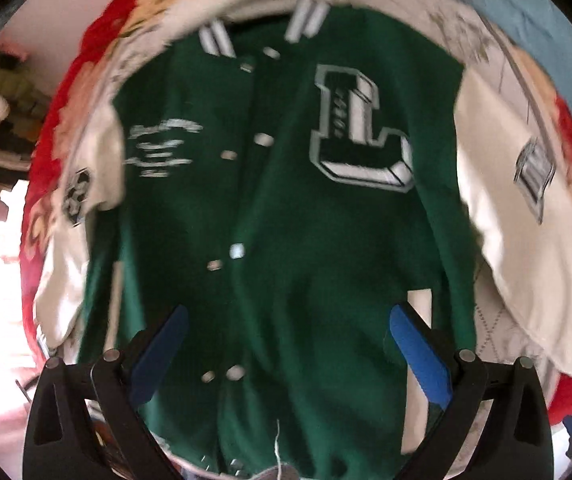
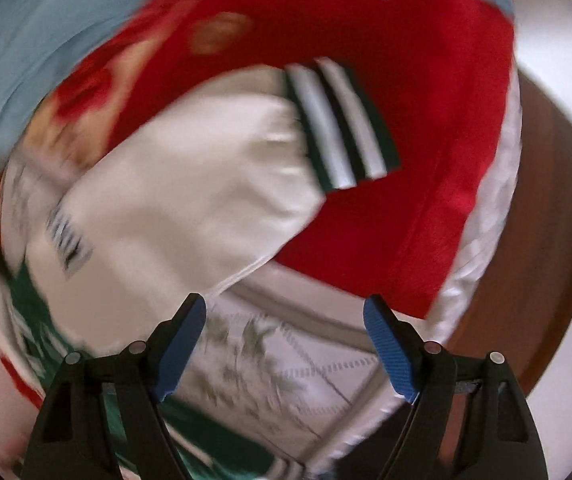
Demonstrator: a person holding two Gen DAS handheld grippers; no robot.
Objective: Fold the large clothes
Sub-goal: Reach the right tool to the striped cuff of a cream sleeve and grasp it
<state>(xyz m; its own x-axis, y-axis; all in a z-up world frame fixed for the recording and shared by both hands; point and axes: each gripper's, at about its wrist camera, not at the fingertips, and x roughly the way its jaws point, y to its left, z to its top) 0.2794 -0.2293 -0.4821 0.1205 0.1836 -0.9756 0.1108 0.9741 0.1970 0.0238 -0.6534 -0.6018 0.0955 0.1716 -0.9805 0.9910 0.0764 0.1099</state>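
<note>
Green varsity jacket lies face up, spread flat across the red floral blanket on the bed, and the left gripper hangs over its lower front, fingers spread wide, holding nothing. The right gripper, equally wide and empty, hangs above the quilted cover near the bed's edge, just beside the white sleeve. Best take that sleeve near its striped cuff and bring it flat across the chest; loose blanket folds could get pinched too.

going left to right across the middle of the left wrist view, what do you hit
red blanket → left white sleeve → green jacket front → L patch → right white sleeve → red blanket again
</note>
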